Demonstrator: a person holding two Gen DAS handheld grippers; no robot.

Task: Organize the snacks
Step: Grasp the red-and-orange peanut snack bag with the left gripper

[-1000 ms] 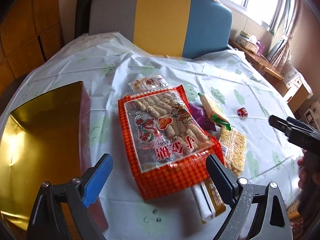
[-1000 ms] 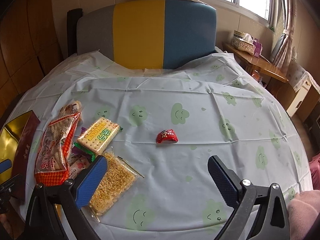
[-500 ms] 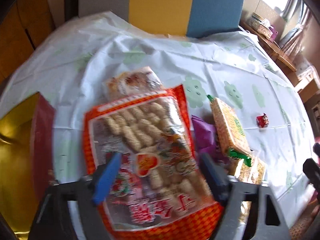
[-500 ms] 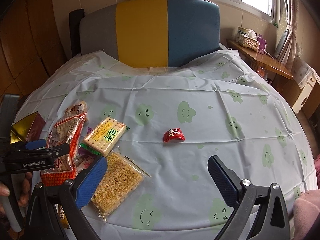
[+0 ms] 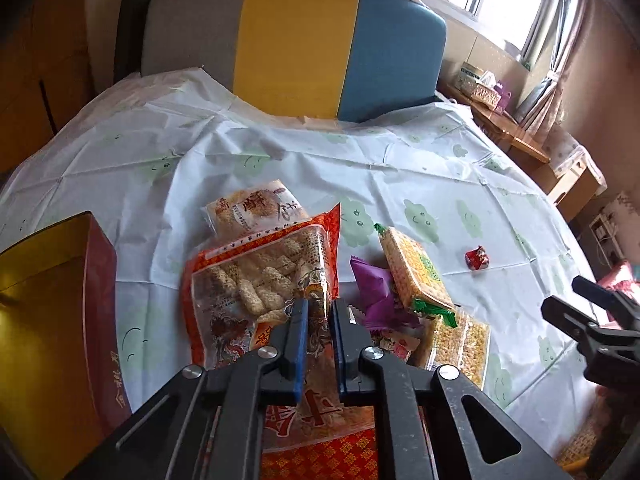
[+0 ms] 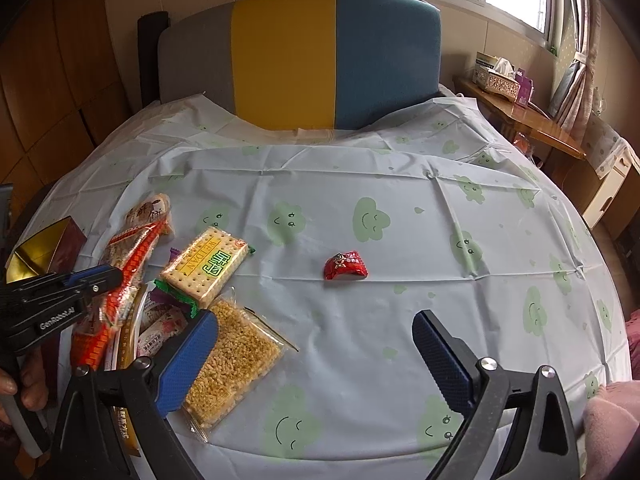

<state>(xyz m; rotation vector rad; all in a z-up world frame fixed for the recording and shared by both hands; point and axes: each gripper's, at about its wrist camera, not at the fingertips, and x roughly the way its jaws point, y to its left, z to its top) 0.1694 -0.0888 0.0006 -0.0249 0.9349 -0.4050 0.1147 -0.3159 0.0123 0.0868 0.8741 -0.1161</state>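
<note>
My left gripper (image 5: 318, 308) is shut on the clear front of the big orange-red snack bag (image 5: 256, 280), pinching a fold of it. In the right wrist view the same bag (image 6: 132, 264) stands tilted on edge under the left gripper (image 6: 108, 276). Beside it lie a green-and-yellow cracker pack (image 6: 208, 264), a purple wrapper (image 5: 372, 284), a yellow puffed-grain pack (image 6: 232, 360) and a rice cracker pack (image 5: 256, 204). A small red candy (image 6: 345, 266) lies alone mid-table. My right gripper (image 6: 316, 320) hangs open and empty over the cloth.
A red box with a gold lining (image 5: 48, 300) stands open at the left table edge. The round table wears a white cloth with green clouds (image 6: 400, 184). A grey, yellow and blue chair back (image 6: 304, 60) stands behind. A wooden side table (image 6: 520, 120) is at the right.
My left gripper moved forward over the orange-red bag and shut on it. The bag now stands tilted up on edge. My right gripper has stayed put and open.
</note>
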